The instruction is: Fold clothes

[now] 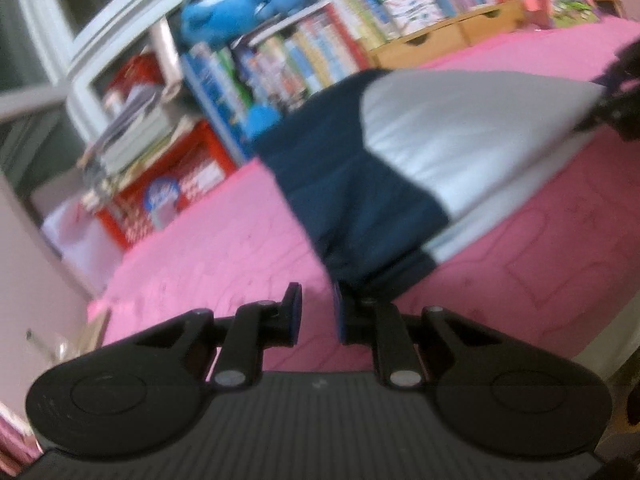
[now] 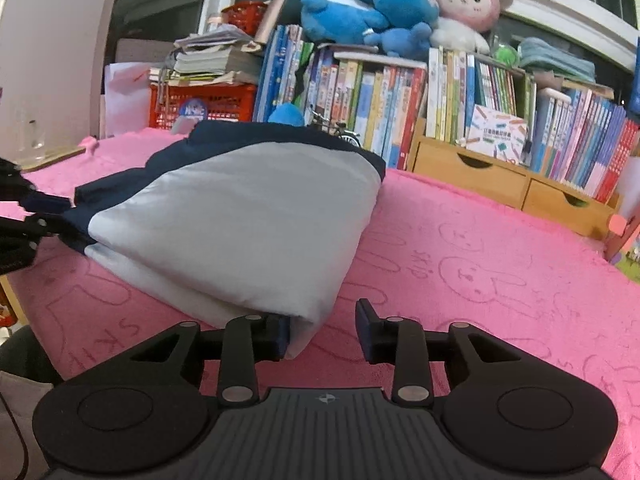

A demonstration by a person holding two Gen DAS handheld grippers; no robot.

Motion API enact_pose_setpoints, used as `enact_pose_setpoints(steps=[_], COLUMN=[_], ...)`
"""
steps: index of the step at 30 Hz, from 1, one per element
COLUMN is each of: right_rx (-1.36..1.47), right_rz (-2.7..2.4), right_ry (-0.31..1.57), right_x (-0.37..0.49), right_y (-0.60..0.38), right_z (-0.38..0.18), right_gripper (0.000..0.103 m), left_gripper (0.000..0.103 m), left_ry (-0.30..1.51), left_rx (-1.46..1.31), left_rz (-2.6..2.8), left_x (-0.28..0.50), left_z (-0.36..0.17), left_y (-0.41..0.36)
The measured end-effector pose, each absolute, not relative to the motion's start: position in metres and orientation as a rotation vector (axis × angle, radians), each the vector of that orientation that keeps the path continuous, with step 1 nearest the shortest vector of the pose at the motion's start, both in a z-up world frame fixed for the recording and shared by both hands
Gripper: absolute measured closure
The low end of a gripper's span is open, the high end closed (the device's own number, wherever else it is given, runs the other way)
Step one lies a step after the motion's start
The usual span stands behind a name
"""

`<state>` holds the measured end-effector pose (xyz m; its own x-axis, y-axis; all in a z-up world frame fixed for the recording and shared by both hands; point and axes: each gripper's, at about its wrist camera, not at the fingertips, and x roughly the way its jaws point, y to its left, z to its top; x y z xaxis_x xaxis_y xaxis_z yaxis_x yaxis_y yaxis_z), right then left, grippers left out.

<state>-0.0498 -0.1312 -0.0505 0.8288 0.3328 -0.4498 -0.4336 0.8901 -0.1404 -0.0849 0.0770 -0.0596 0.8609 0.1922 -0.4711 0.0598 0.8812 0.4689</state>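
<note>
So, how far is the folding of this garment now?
Done: the navy and grey garment already lies doubled over on the pink towel, with a rounded fold at its near edge. In hand: nothing; both the left tongs and the right tongs are open at its corners. Left: probably one more fold.

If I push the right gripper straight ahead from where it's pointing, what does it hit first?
Probably the near corner of the folded navy and grey garment. It already lies against the inner side of the right gripper's left finger, with the fingers open over the pink blanket. Depth is hard to judge.
</note>
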Motion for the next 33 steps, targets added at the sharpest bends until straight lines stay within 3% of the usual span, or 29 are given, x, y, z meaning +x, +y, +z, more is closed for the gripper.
enact_pose_setpoints(steps=[6,14,17,19,33], right_rx=[-0.252,-0.253,-0.24,-0.238,-0.222], right_rz=[0.398,0.38,0.397,0.406,0.448], right_ry=[0.429,0.457,0.467,0.471,0.476], right_x=[-0.052,-0.061,-0.065,-0.067,-0.071], right_y=[-0.128,-0.131,-0.134,-0.134,-0.138], right_z=[-0.052,-0.042,-0.039,-0.037,-0.03], right_gripper=[0.066,0.045,0.04,0.039,0.032], left_gripper=[0.083,0.061,0.058,0.05,0.048], left_ry=[0.613,0.745,0.762,0.761,0.734], left_rx=[0.262,0.021,0.019,0.01,-0.038], left_rz=[0.073,0.173,0.185,0.165,0.075], left_x=[-0.084,-0.072,-0.072,-0.074,-0.072], left_z=[-0.04,-0.022,-0.02,-0.019,-0.012], left_y=[0.093,0.114,0.114,0.112,0.107])
